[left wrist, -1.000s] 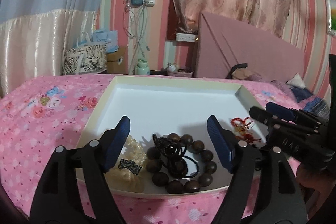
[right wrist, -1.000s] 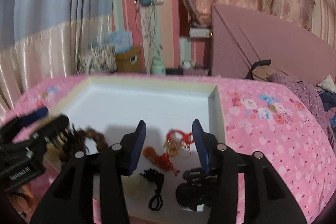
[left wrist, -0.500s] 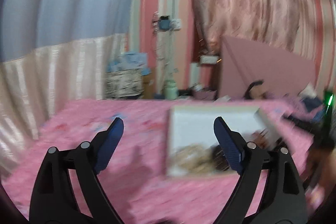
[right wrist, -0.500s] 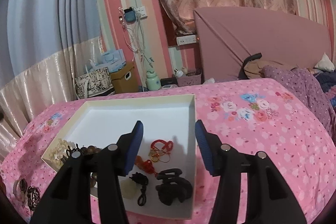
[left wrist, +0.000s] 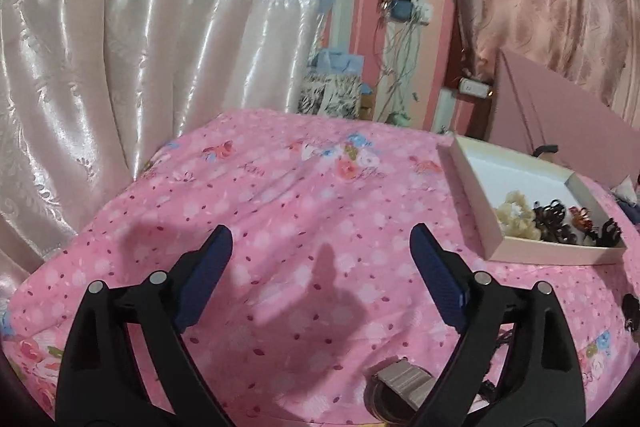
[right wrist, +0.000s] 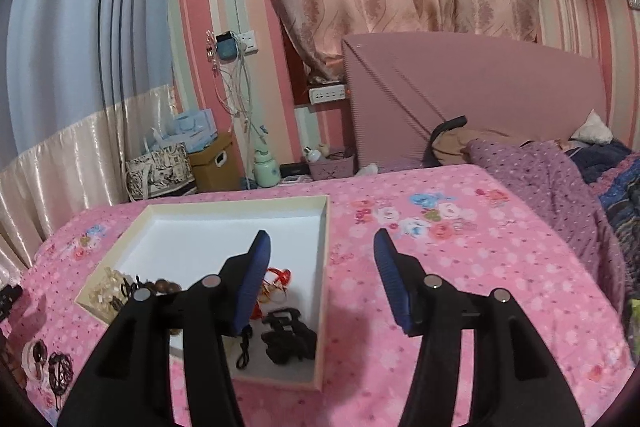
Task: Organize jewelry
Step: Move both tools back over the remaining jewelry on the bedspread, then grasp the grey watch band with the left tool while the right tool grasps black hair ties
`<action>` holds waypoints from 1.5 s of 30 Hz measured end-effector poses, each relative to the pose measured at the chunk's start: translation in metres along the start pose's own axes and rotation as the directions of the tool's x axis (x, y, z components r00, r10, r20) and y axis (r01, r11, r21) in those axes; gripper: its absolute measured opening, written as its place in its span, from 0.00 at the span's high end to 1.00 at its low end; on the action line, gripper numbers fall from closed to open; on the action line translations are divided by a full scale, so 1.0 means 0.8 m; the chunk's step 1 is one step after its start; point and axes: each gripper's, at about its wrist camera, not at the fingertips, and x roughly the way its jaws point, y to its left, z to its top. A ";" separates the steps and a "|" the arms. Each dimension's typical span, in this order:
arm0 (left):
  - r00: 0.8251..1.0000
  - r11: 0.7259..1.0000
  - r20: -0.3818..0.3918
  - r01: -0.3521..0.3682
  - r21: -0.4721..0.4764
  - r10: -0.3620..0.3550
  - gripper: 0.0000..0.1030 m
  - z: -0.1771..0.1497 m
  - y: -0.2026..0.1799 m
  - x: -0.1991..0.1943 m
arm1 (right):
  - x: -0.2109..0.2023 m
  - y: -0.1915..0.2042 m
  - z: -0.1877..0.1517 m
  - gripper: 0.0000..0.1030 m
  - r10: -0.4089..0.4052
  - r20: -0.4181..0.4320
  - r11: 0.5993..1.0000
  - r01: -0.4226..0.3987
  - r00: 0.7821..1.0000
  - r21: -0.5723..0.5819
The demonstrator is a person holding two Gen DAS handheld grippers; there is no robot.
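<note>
The box (right wrist: 325,227) sits on the pink bed (right wrist: 460,267), and it is the spot to steer by. Inside it, at the near end, lie a pale bracelet (right wrist: 105,287), brown beads (right wrist: 164,285), a red charm (right wrist: 278,275), a black clip (right wrist: 286,341) and a black cord (right wrist: 244,349). The far end of the box is bare and white.

The right gripper (right wrist: 322,279) hangs over the near right side of the box. One jaw is above the red charm and the other is past the box wall, over the bed. Its jaws are opening and nothing is between them.

The left gripper (left wrist: 322,269) is well to the left of the box (left wrist: 472,183), over bare bed. Its jaws are opening wide and nothing is between them.

More jewelry waits outside the box. Two small dark pieces (right wrist: 50,365) lie on the bed to the near left of the box. A brown strap (left wrist: 404,381) lies under the left gripper, near its right jaw.

So this looks like the gap between two picks. Next, the left gripper likely needs to dip down to a loose piece, close on it gently, and carry it to the box. The pieces are small and the bed is soft, so the jaws should come down straight around one piece.
</note>
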 end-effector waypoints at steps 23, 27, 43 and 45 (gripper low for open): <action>0.982 0.991 -0.137 0.133 0.022 -0.129 0.13 -0.002 -0.012 -0.017 | -0.088 0.018 -0.135 0.42 -0.041 -0.151 0.991 0.022 0.988 -0.131; 0.974 0.986 -0.167 0.162 0.036 -0.154 0.13 -0.008 -0.028 -0.011 | -0.081 0.006 -0.135 0.42 -0.017 -0.188 0.997 0.003 0.982 -0.078; 0.981 0.985 -0.166 0.118 0.128 -0.096 0.13 -0.030 -0.070 -0.053 | -0.079 -0.024 -0.137 0.42 0.048 -0.199 0.997 -0.035 0.979 0.070; 0.981 0.988 -0.171 0.107 0.109 -0.087 0.13 -0.034 -0.056 -0.053 | -0.078 -0.018 -0.138 0.42 0.061 -0.218 0.998 -0.051 0.974 0.048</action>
